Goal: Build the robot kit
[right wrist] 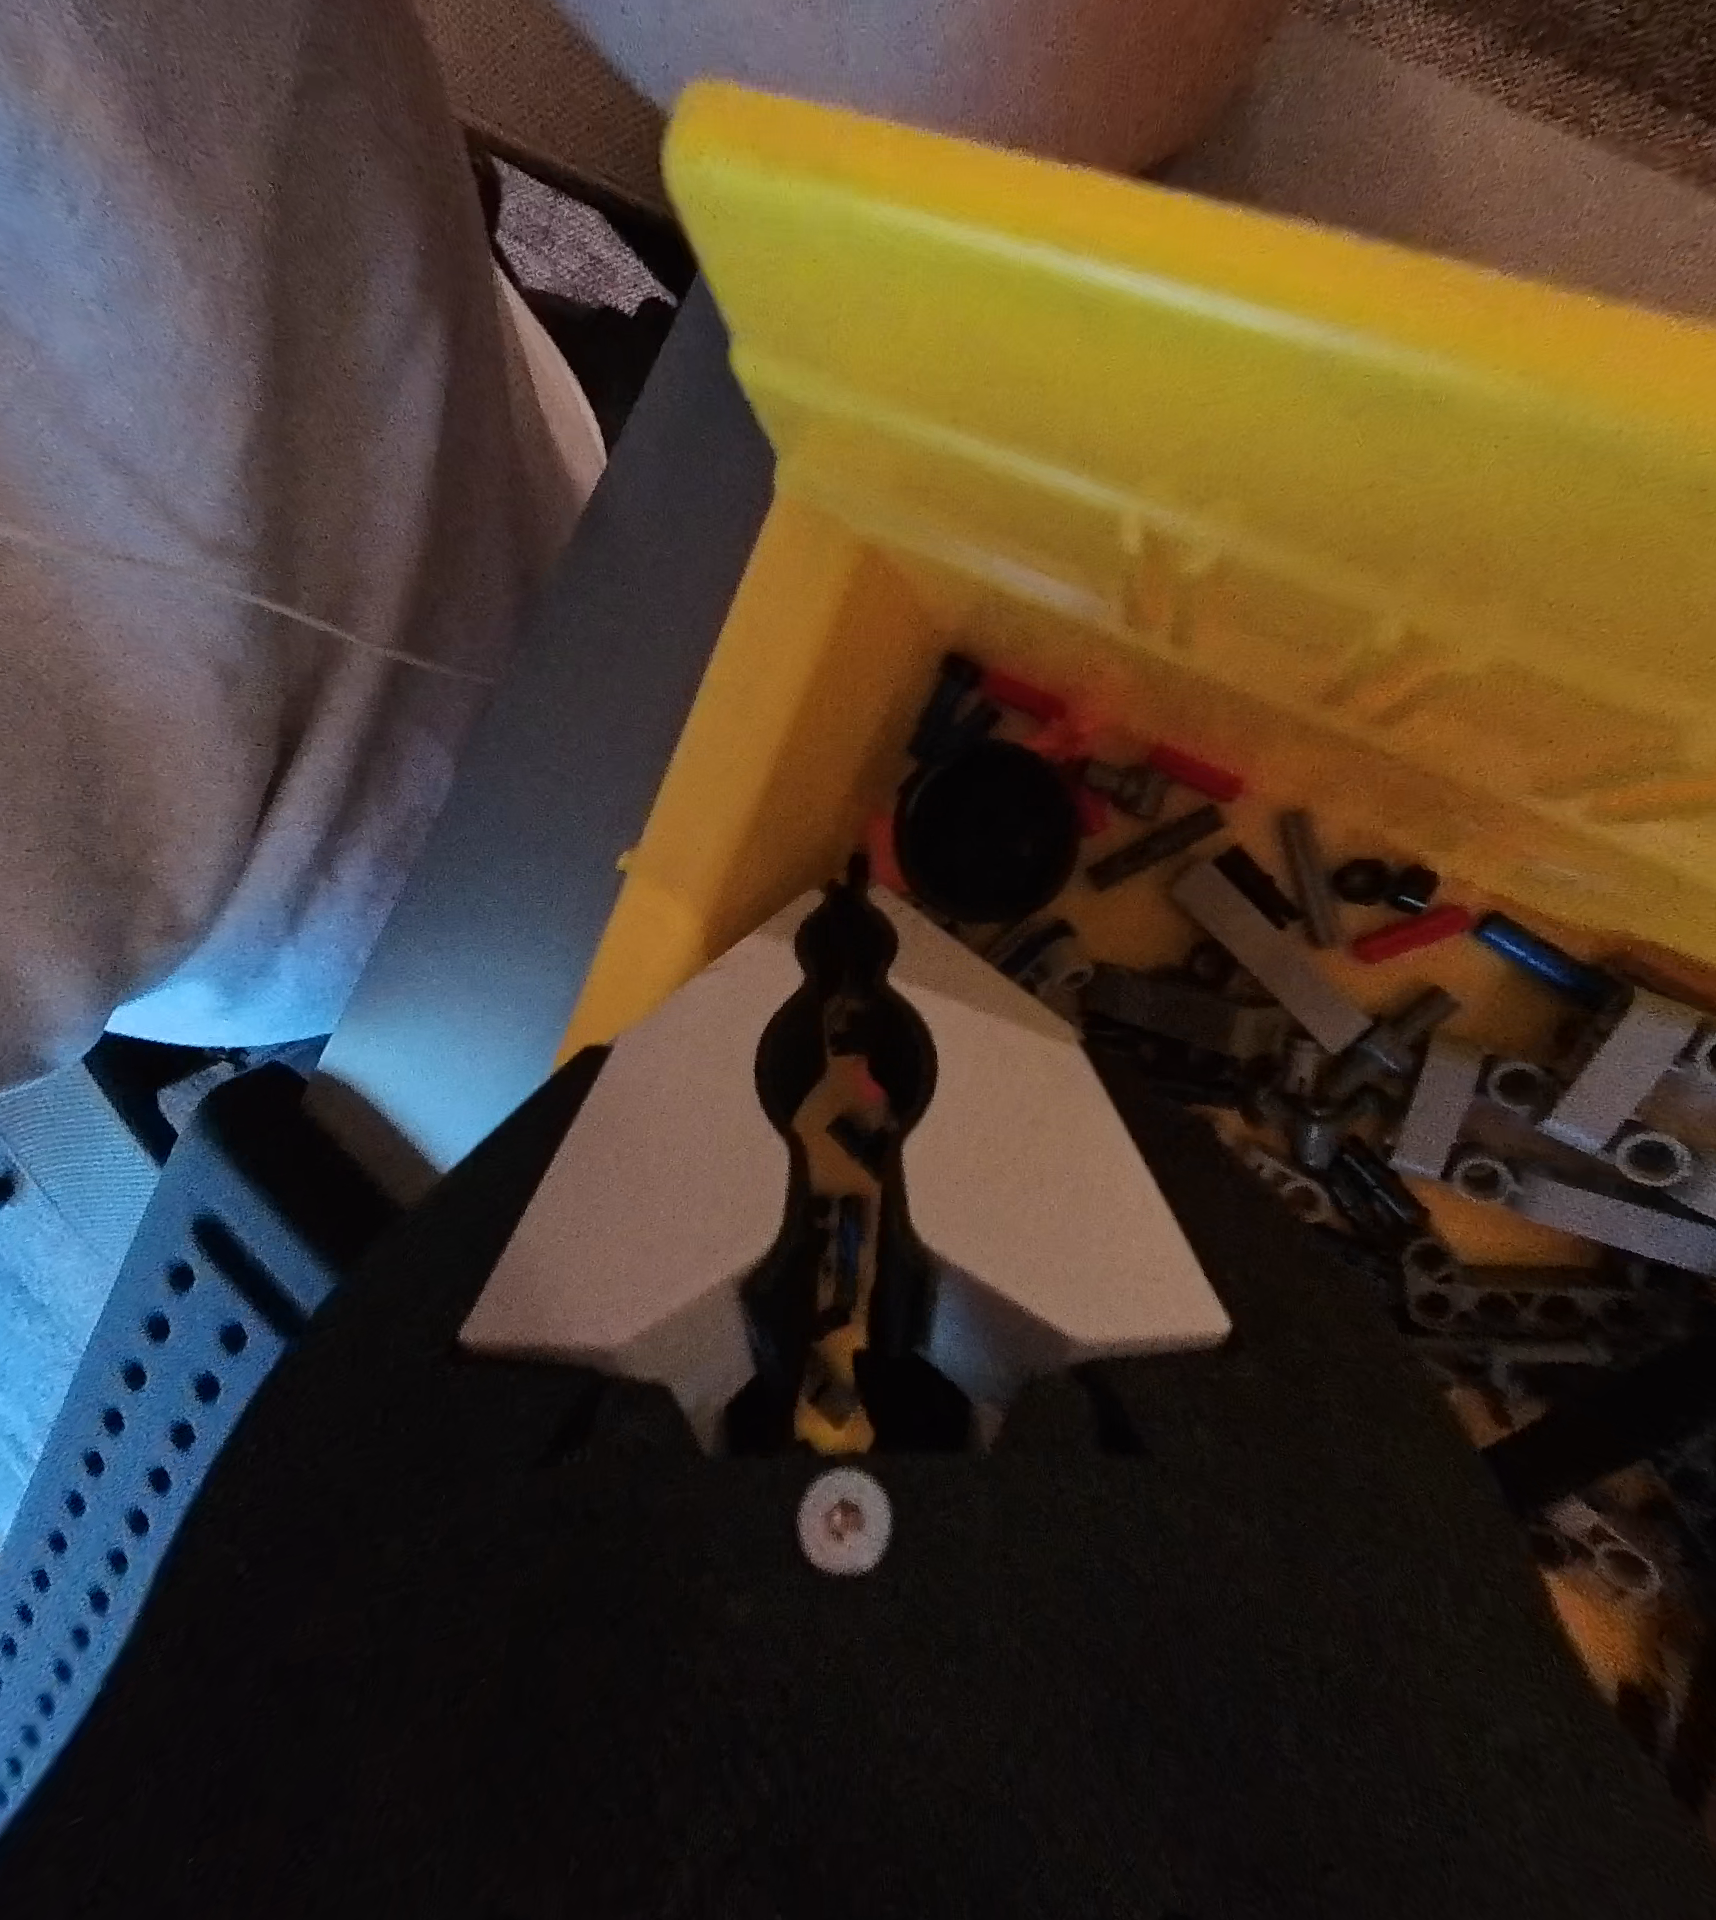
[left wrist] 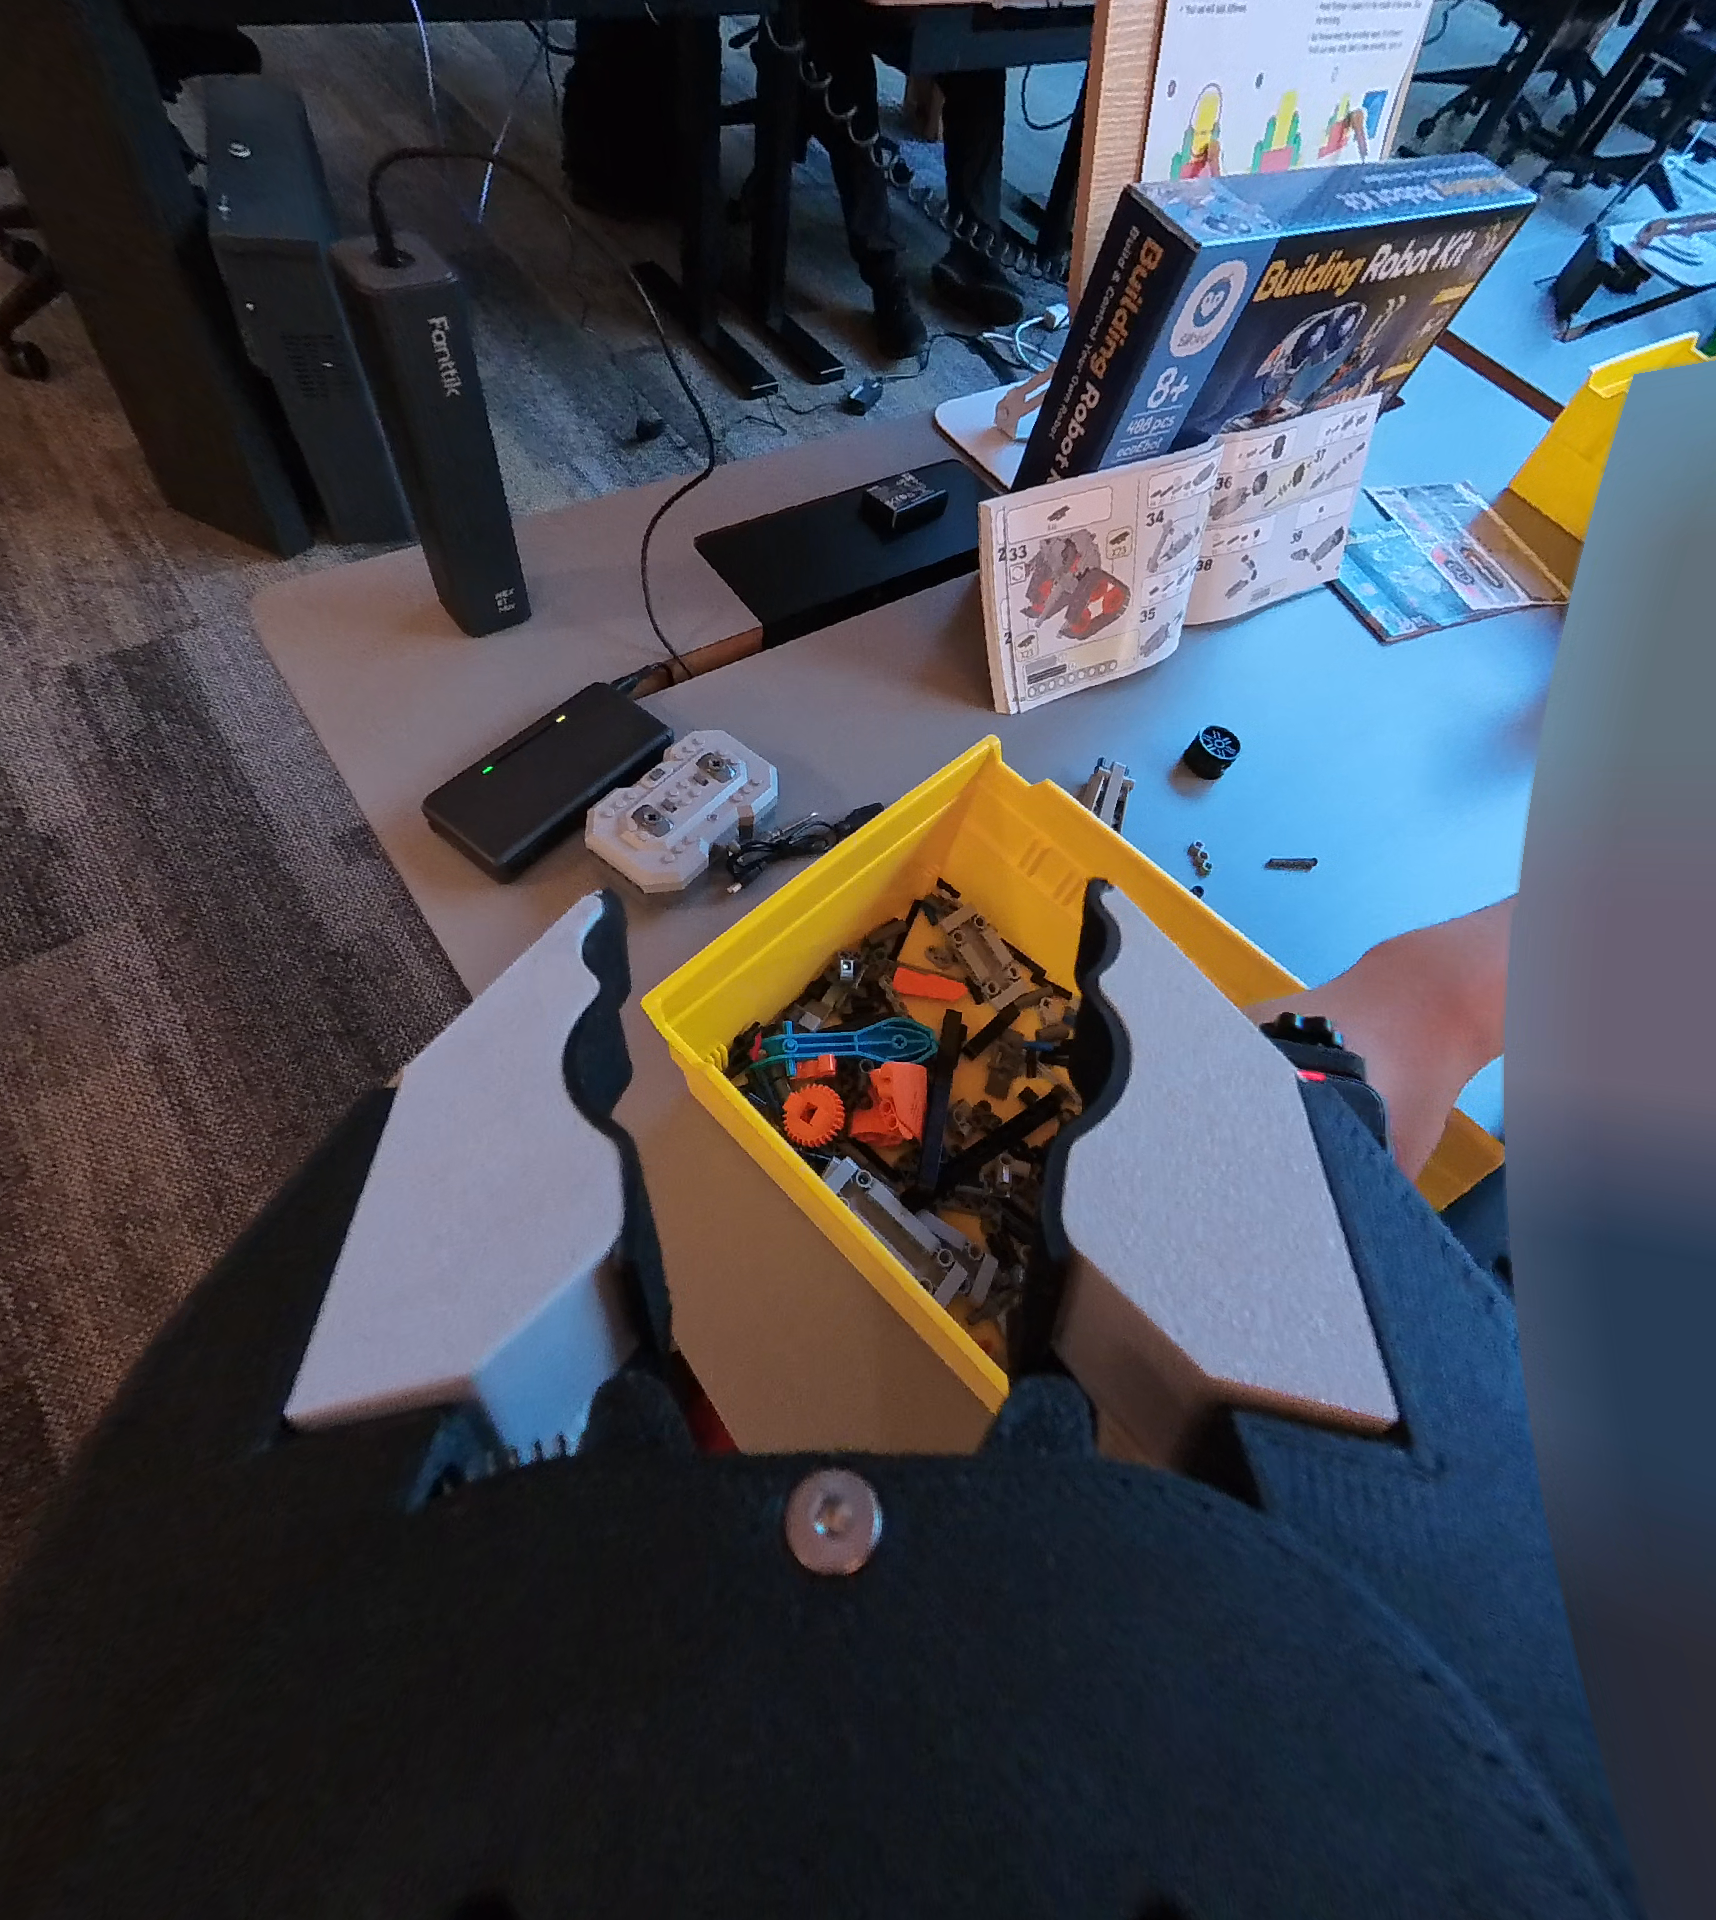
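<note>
My left gripper [left wrist: 852, 899] is open and empty, and hovers over a yellow bin [left wrist: 812, 878] on the grey table [left wrist: 1353, 748]. The bin holds several loose black, grey and orange building pieces [left wrist: 979, 1101], an orange gear [left wrist: 812, 1117] and a blue tool [left wrist: 859, 1042]. My right gripper [right wrist: 854, 883] is shut, its tips down inside a yellow bin [right wrist: 1249, 416], close to a black wheel [right wrist: 984, 831] and grey beams [right wrist: 1612, 1101]. Whether a piece is pinched between its tips is not clear.
An open instruction booklet [left wrist: 1093, 582] leans on a kit box [left wrist: 1249, 312]. A grey remote [left wrist: 682, 810], a black power pack [left wrist: 542, 790] and a small black wheel [left wrist: 1212, 750] lie on the table. A person's arm [left wrist: 1405, 997] is right of the bin. My hands' fingertips stand some 30 cm from each other.
</note>
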